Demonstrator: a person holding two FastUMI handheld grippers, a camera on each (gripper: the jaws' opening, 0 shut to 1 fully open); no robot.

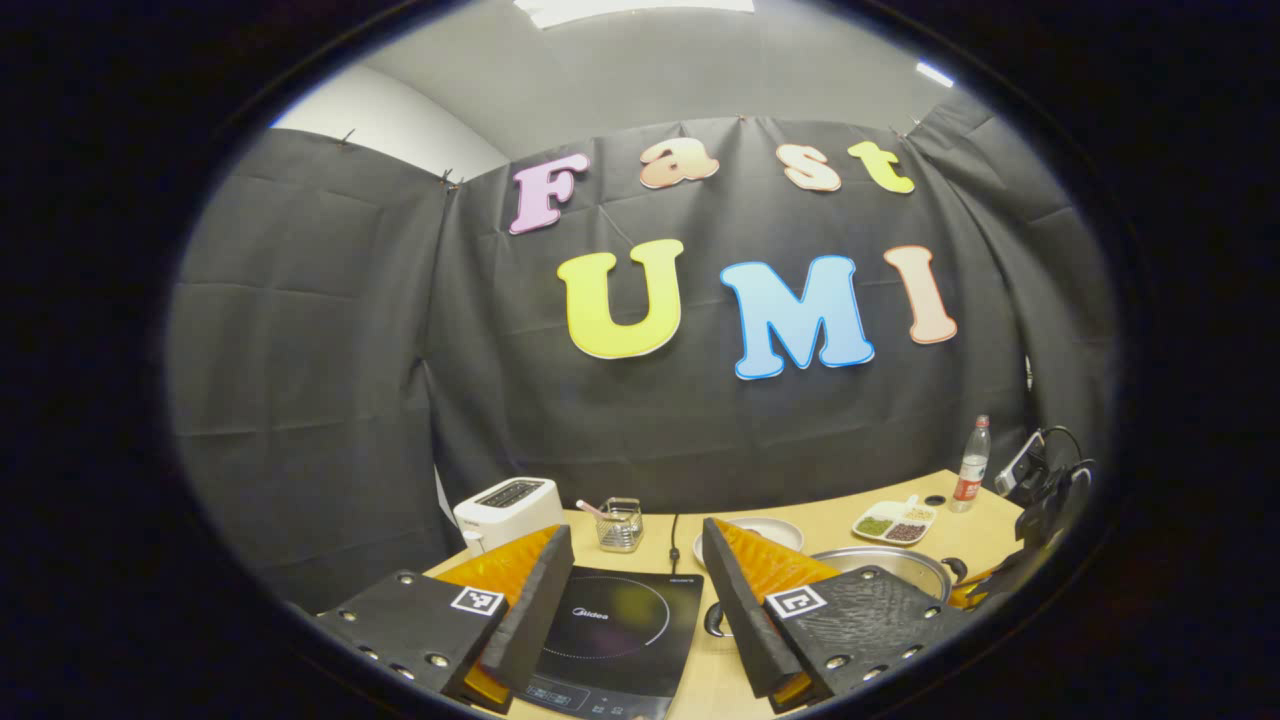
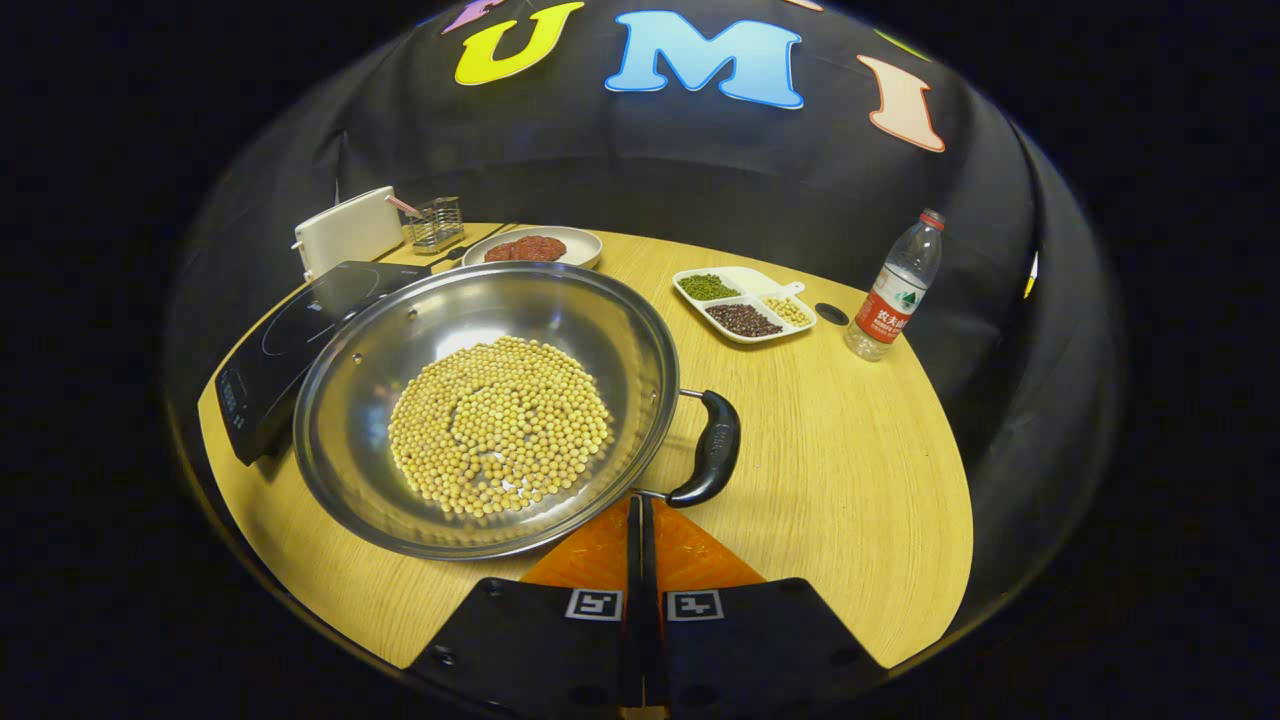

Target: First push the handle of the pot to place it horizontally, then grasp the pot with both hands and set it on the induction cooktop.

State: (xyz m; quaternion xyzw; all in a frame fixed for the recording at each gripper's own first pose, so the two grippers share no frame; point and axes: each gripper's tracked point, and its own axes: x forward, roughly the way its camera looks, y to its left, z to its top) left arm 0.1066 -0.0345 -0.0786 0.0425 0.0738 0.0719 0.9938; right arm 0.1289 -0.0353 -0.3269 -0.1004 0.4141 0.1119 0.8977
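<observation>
So far the pot [image 2: 480,410], holding soybeans, sits on the worktop [image 2: 850,470] just right of the induction cooktop [image 2: 300,330], not yet lifted. Right gripper [image 2: 640,520], jaws clenched empty, points near its handle [image 2: 712,448]; left gripper [image 1: 635,590] hangs released.

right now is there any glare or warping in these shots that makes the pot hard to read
Right gripper view: the pot is sharp, with a bright patch of glare on its inner wall above the beans; fisheye bends the table edge. Left gripper view: the pot sits low, mostly behind a finger, and the cooktop mirrors a faint sheen.
</observation>
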